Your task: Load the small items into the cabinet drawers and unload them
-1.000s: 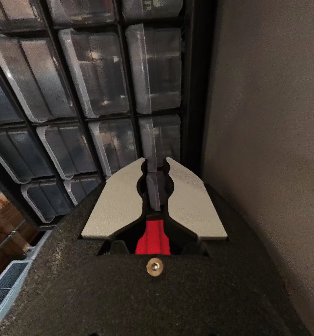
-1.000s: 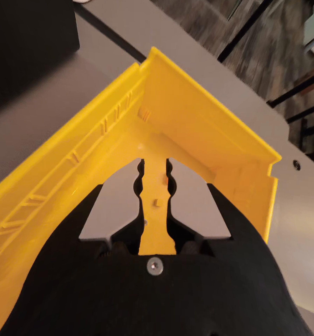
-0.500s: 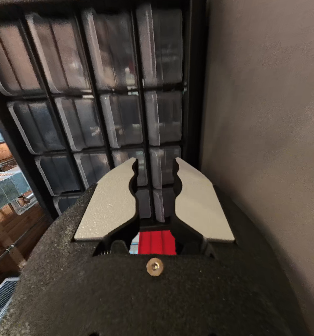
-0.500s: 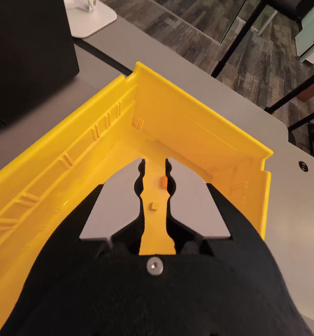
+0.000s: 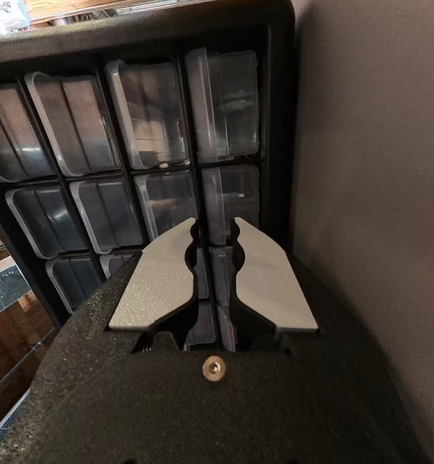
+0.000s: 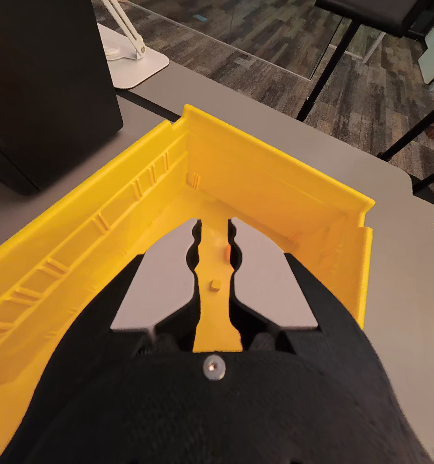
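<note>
Left wrist view: the left gripper (image 5: 214,221) is facing the front of a black cabinet (image 5: 135,32) filled with rows of clear plastic drawers (image 5: 226,105). Its two grey fingers (image 5: 158,278) are standing apart with nothing between them, so the tongs are released. The tips are pointing at the divider between the two rightmost drawer columns, near the second drawer from the top (image 5: 232,200) in the rightmost column; whether they are touching it cannot be told. All visible drawers are sitting pushed into their slots. A plain grey wall (image 5: 374,200) is running along the cabinet's right side.

Right wrist view: the right gripper (image 6: 214,221) is hanging over the inside of a yellow bin (image 6: 273,160) that is resting on a grey table (image 6: 399,276). Its fingers (image 6: 160,276) are likewise spread and gripping nothing. Two small items are lying on the bin floor in the gap between the fingers: a small yellow block (image 6: 215,285) near the middle of the gap, and a small orange piece (image 6: 227,251) just beside the inner edge of the right-hand finger, partly hidden by it. A black box (image 6: 42,88) is standing on the table to the left of the bin, and a white stand base (image 6: 133,60) is resting beyond it. Dark patterned flooring (image 6: 261,50) is showing past the table edge.
</note>
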